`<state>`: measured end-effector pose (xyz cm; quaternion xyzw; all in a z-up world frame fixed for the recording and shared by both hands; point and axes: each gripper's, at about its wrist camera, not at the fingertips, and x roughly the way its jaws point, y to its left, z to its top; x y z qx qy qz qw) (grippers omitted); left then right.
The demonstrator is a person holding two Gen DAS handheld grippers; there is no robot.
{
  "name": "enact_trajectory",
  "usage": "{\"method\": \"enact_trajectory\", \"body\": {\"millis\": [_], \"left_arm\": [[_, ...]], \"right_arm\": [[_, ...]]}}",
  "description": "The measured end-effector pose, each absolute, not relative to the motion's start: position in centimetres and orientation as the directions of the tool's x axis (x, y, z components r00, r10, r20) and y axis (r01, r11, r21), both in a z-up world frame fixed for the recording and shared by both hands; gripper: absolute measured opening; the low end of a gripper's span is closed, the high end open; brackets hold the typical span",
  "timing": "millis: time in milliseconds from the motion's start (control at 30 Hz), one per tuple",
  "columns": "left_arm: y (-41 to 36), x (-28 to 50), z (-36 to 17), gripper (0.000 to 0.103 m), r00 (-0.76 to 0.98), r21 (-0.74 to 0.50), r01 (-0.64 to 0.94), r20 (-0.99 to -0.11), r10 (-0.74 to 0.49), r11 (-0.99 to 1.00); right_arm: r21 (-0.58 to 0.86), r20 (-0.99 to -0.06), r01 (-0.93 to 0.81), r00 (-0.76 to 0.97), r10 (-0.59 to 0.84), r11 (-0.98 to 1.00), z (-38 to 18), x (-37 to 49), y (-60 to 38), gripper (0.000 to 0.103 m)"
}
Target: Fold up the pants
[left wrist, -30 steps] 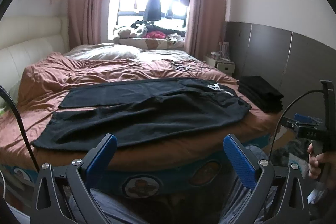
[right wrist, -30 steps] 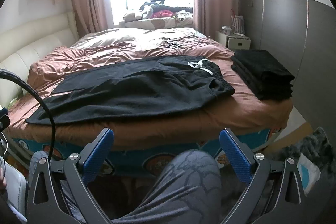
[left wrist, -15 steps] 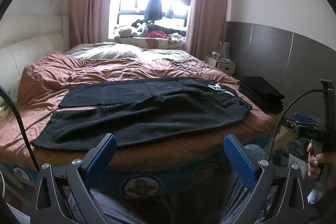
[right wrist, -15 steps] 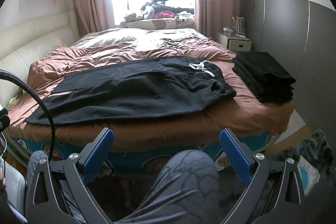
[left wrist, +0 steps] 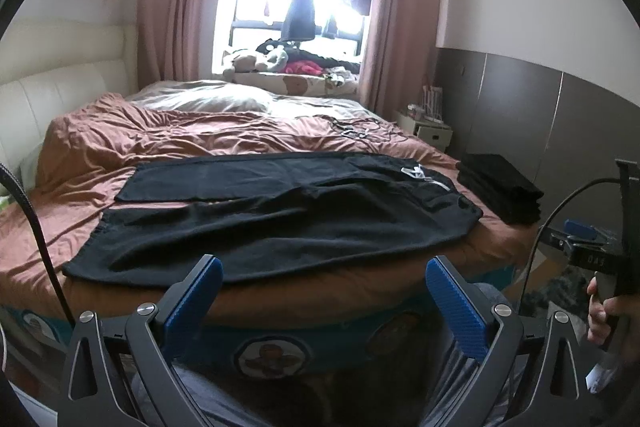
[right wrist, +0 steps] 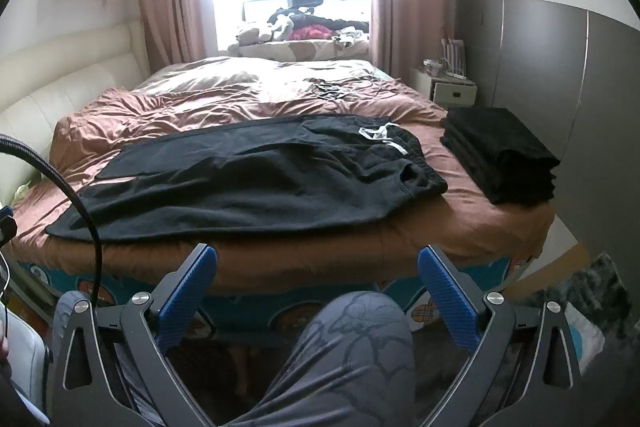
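Our left gripper (left wrist: 324, 293) and right gripper (right wrist: 318, 283) both hang spread wide and empty, short of the bed (right wrist: 460, 231). Just ahead lies one pair of black pants (right wrist: 256, 183), flat and unfolded, waistband to our right. Beyond it, farther right, one stack of folded black garments (right wrist: 500, 155) waits. We judge every fold is yet to come.

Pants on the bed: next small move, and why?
Probably bring both open grippers forward to the near edge of the pants. The left gripper and right gripper are empty and short of the bed; the pants lie flat, unfolded.
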<state>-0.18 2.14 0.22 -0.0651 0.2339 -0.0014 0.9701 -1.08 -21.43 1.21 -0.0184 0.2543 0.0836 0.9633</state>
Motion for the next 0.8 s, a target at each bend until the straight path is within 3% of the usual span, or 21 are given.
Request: {"method": "enact_trajectory", "body": {"millis": [800], "left_arm": [[3.0,-1.3,-0.1,0.103,0.892,-0.144,-0.054,-0.452,-0.017,0.988]], "right_arm": [[0.018,-0.495,-0.169,0.855,0.155,0.986,1.1,-1.4,-21.5,0.101]]}}
